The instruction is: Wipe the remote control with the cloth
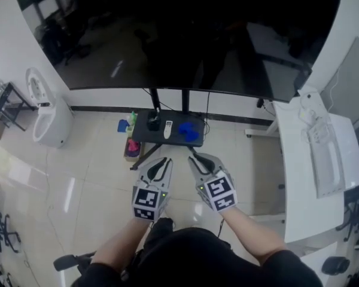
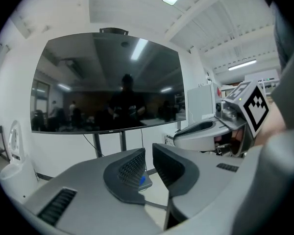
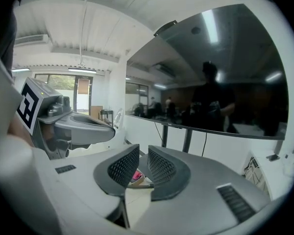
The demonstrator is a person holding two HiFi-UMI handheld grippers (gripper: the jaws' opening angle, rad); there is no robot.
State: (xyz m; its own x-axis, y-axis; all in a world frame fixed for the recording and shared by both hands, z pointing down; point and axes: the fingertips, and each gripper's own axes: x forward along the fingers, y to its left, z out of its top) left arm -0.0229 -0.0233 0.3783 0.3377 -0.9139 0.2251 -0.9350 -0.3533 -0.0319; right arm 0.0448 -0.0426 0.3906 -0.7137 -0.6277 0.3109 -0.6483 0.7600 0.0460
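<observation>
Head view: remote control [image 1: 168,129] lies on the small dark bench [image 1: 142,135] under the big screen [image 1: 185,34], with the blue cloth [image 1: 190,130] just beside it at 3 o'clock. Both are well apart from my left gripper [image 1: 161,165] and right gripper [image 1: 197,163], off at their 12 o'clock.

Left gripper view: the jaws stand a narrow slit apart, gripping nothing.

Right gripper view: the same, a thin gap and empty.

I judge the wipe not under way. Cloth and remote control both have yet to be taken up.
</observation>
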